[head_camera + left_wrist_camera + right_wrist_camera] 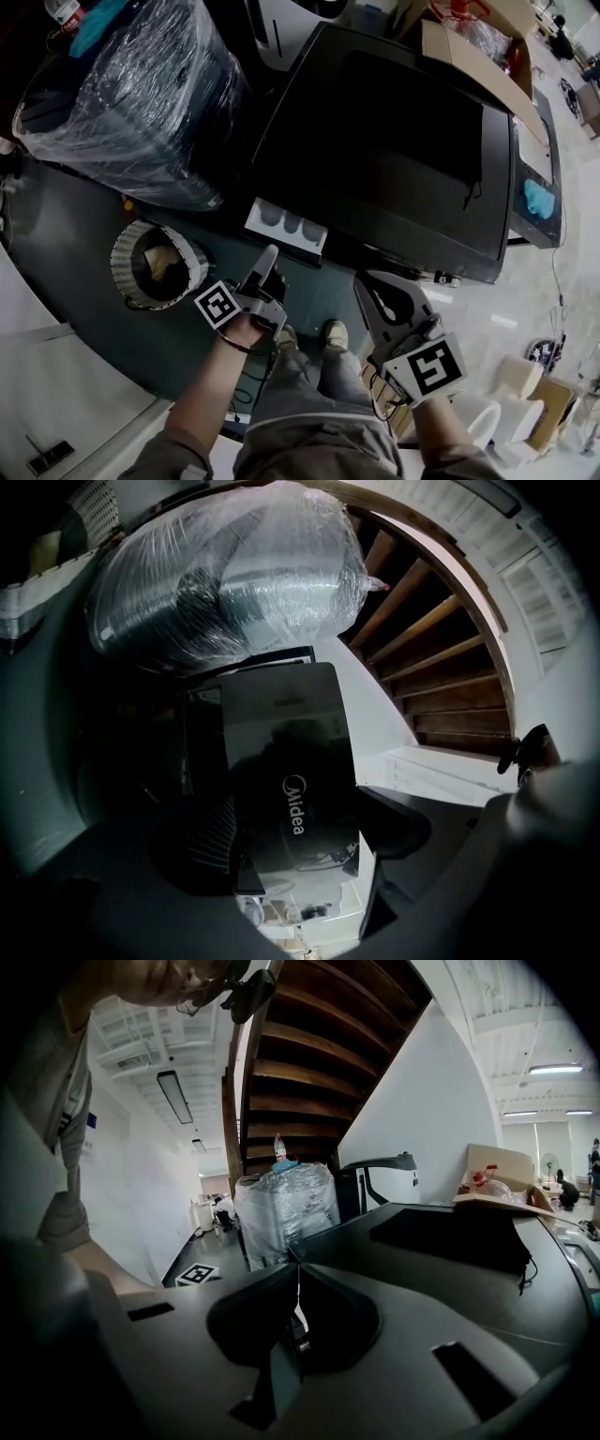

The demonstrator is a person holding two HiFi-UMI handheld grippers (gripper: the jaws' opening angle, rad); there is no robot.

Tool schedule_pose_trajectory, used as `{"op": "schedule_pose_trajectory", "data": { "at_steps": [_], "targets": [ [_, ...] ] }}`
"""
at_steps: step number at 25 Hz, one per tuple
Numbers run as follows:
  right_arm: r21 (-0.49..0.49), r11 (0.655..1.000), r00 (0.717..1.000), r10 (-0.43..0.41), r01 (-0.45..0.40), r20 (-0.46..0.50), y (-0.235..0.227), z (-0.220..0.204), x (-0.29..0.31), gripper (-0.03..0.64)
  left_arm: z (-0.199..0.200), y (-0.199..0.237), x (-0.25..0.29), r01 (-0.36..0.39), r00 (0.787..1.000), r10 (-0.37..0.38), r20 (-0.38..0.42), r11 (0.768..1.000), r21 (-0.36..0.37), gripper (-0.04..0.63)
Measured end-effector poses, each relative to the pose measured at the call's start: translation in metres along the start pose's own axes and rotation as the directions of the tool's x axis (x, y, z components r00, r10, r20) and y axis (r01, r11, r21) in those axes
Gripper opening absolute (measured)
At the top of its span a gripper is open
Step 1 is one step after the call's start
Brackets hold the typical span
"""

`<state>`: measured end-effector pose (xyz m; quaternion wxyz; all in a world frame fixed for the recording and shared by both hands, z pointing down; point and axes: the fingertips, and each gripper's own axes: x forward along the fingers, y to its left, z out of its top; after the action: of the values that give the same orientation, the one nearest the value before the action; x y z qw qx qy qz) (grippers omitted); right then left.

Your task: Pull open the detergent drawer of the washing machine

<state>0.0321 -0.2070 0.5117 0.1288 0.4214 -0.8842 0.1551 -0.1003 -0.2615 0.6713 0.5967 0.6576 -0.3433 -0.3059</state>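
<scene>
Closest to my head view are the person's two forearms and grey trousers (309, 412), with shoes (333, 333) on the dark floor below. From there I read the left gripper (267, 264) reaching up to the detergent drawer (286, 225). The drawer stands pulled out from the upper left corner of the black washing machine (394, 141), with its white compartments showing from above.

In the left gripper view, the drawer's glossy black front with its logo sits between the two jaws. The jaws are clamped across the front's short side, one on each long edge.

The right gripper (375, 295) hangs apart from the machine, just before its front right corner. In the right gripper view its jaws are pressed together with nothing between them, pointing over the machine's lid.

A bulky appliance wrapped in clear plastic film (141, 84) stands left of the machine. A round white ribbed bin (159, 262) stands on the floor near the left gripper. An open cardboard box (469, 56) stands at the far edge of the lid.
</scene>
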Motion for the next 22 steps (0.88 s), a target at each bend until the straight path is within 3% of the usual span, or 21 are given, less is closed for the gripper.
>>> {"op": "schedule_pose_trajectory", "data": {
  "at_steps": [11,17,22],
  "targets": [
    [-0.059,0.997,0.998,0.037,-0.040,-0.058,0.023,-0.008,-0.005,0.032,-0.018,0.000,-0.067,-0.014,1.000,0.014,0.009,1.000,-0.021,0.422],
    [-0.071,0.994,0.994,0.072,-0.078,-0.084,0.039,-0.011,-0.004,0.032,-0.021,0.000,-0.074,-0.022,0.999,0.023,0.038,0.999,-0.026,0.416],
    [-0.086,0.992,0.992,0.087,-0.095,-0.090,0.046,-0.005,-0.001,0.032,-0.020,0.001,-0.081,-0.079,0.996,0.081,0.048,0.996,-0.031,0.416]
  ]
}}
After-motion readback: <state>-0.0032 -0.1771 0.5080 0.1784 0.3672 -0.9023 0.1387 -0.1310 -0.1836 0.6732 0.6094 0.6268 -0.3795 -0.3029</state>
